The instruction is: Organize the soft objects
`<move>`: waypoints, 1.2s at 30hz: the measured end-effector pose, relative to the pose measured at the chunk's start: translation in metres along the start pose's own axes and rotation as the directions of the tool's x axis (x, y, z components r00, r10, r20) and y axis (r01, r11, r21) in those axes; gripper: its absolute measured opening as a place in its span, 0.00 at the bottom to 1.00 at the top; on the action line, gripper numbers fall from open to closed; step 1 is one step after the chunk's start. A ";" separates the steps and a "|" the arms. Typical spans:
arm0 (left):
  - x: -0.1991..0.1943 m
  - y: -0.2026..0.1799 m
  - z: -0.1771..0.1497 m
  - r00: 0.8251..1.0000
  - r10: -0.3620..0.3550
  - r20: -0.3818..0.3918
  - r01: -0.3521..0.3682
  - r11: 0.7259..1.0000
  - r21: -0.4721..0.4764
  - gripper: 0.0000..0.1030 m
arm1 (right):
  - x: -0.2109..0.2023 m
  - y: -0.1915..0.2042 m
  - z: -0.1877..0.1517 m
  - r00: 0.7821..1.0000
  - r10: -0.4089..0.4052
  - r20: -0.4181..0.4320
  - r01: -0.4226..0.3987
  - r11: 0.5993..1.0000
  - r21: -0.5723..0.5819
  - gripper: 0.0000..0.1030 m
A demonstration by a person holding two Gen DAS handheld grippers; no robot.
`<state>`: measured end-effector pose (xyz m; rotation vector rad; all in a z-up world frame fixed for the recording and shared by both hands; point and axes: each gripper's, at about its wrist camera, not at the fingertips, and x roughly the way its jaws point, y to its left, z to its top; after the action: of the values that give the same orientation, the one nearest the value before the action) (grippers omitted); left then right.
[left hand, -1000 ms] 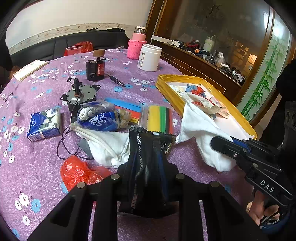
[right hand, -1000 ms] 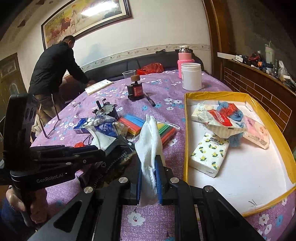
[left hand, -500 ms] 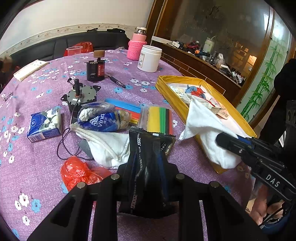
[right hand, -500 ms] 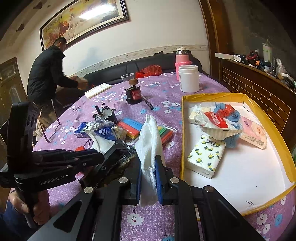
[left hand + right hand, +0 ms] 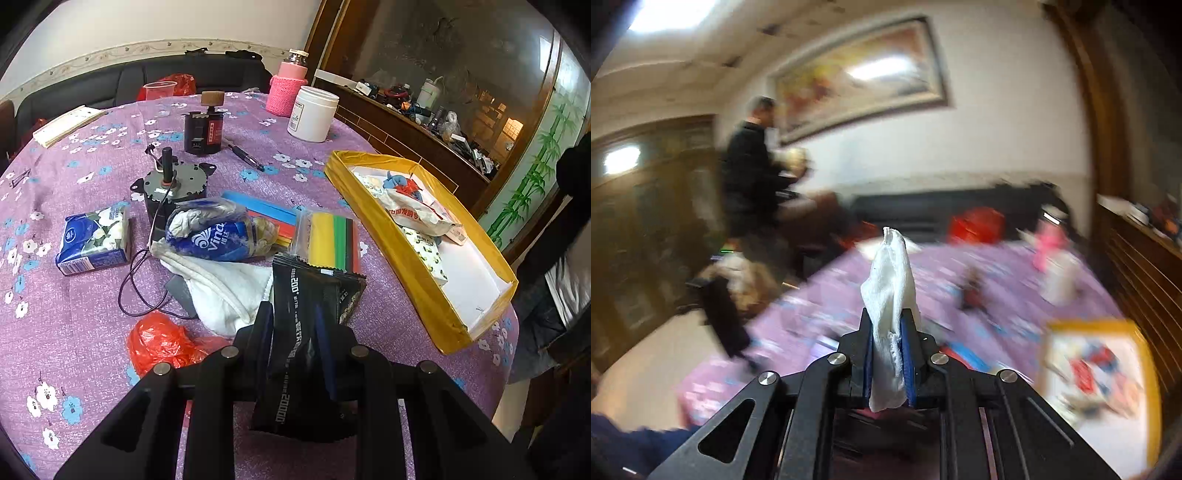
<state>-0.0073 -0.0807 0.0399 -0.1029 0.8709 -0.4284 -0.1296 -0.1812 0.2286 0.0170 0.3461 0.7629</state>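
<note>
Two soft items are in hand at once; my left gripper (image 5: 291,343) has its jaws clamped on a black foil packet (image 5: 306,332), held just above the near edge of the counter (image 5: 92,332); my right gripper (image 5: 888,354) has its jaws pinched tight on a white cloth (image 5: 888,288), which stands up between the blue pads.

Step in hand, as I judge it: carrying both pieces toward the yellow tray (image 5: 417,280), which sits on the right side of the counter and already holds several soft packs and a tissue packet; neither piece is in it yet.

Next move calls for bringing the right gripper over the bare white floor at the near end of the tray, lowering, then letting go so the cloth does not drape over the rim; the packet can follow beside it.

Left wrist view: sharp; shows what is left to sort, namely a second white cloth (image 5: 225,291), a blue tissue pack (image 5: 92,240), a blue bagged bundle (image 5: 221,236) and a red plastic bag (image 5: 162,343), among hard things such as a small motor (image 5: 173,184) and a white jar (image 5: 312,114); my right gripper is not in it.

Right wrist view: heavily blurred; shows the cloth grip, a person (image 5: 750,166) at far left and a framed picture (image 5: 860,81); the tray sits low right.
</note>
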 end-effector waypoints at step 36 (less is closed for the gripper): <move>0.001 0.003 0.001 1.000 -0.003 -0.004 0.003 1.000 -0.011 0.22 | 0.010 -0.068 -0.045 0.996 -0.072 -0.053 0.080 0.980 0.184 0.14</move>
<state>-0.0054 -0.0782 0.0389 -0.1138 0.8773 -0.4268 -0.0909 -0.2285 0.1736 0.1621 0.4586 0.6540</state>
